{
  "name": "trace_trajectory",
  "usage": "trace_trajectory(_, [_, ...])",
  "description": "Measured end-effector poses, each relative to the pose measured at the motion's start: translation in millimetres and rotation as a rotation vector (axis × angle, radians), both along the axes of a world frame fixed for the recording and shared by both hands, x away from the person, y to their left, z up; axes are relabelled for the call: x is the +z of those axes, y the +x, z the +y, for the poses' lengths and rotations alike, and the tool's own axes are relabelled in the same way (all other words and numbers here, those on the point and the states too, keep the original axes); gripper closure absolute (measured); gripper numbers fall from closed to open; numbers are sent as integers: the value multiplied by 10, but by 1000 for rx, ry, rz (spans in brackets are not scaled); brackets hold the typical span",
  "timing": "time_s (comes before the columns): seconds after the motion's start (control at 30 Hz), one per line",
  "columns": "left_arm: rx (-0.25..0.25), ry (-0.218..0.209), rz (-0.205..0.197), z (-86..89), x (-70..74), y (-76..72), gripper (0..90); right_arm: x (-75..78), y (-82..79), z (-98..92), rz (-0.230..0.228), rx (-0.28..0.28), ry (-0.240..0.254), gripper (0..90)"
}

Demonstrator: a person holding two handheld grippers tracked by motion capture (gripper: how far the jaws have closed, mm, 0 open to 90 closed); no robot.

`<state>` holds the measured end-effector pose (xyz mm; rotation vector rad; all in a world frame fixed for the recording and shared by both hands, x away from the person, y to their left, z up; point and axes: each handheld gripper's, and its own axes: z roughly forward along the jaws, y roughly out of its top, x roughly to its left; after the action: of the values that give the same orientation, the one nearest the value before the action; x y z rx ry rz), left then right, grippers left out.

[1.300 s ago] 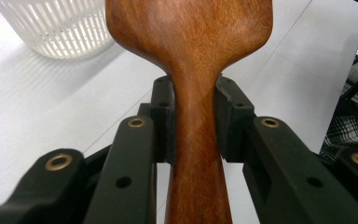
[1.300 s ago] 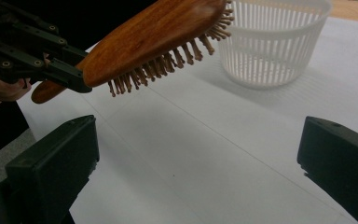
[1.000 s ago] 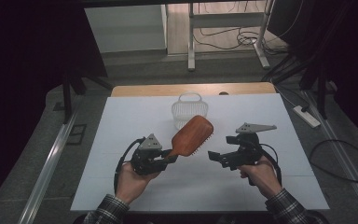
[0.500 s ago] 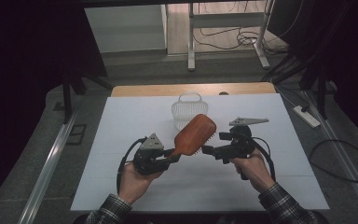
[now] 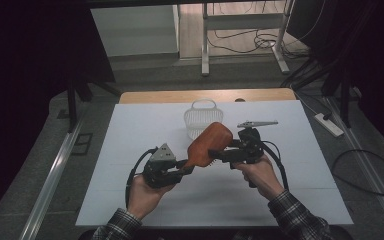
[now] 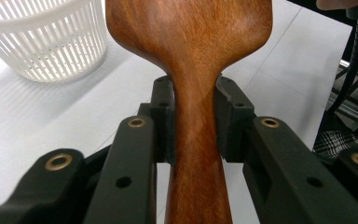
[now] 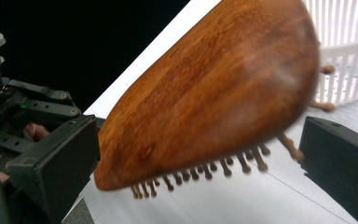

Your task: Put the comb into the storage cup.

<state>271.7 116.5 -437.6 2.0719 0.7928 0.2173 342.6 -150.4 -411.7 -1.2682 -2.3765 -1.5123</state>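
Observation:
A wooden hairbrush [image 5: 210, 144] with a paddle head hangs over the middle of the white table [image 5: 130, 145], its bristles facing down. My left gripper [image 5: 184, 168] is shut on the brush's handle [image 6: 196, 140], one jaw on each side of the narrow neck. My right gripper [image 5: 220, 154] comes in from the right and stands open. In the right gripper view [image 7: 200, 144] its jaws sit wide apart on either side of the brush head [image 7: 214, 88], which looks blurred. The bristles [image 7: 223, 165] point toward the table.
A white slatted plastic basket [image 5: 203, 117] stands just behind the brush, near the table's far edge; it also appears close by as the basket [image 6: 46, 37] and the basket [image 7: 349, 46]. A power strip [image 5: 328, 125] and cables lie on the floor to the right.
My right gripper has moved left from open table space until its open jaws straddle the brush head. The left gripper has kept its hold and barely shifted.

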Motion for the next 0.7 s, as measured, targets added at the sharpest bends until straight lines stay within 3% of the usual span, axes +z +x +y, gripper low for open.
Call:
trace_trajectory(0.43, [-1,-10,-4,8,0,-11,713,-50,101,148,67,8,49,3])
trace_trajectory(0.7, [-7,-6,-4,-7,-13,-14,713,-71,119,153,96,10,84,164])
